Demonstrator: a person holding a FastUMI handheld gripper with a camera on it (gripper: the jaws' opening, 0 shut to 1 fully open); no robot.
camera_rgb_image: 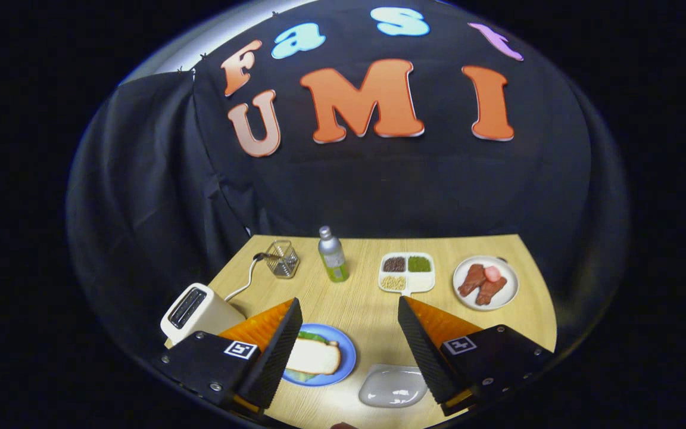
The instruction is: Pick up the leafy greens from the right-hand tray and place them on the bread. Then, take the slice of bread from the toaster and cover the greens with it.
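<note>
A wooden bench (373, 298) stands against black cloth. Near its front edge a blue plate (348, 356) holds a bread slice (314, 356) lying over leafy greens (302, 376), so the sandwich looks assembled. The white tray (392, 386) beside it sits bare; the toaster (193, 310) occupies the front left corner. The tongs (348, 333) hang released, gripping nothing. Judgement: withdraw straight up, avoiding nudging the bread.

- Black cloth wall (379, 179) behind and to the sides, hanging in soft folds, deepest at the left.
- Light wood-grain table (367, 310) running up to the cloth's lower edge.
- Pale bright strip (200, 42) above the cloth, upper left.
- Even lighting, soft shadows on the tabletop.
</note>
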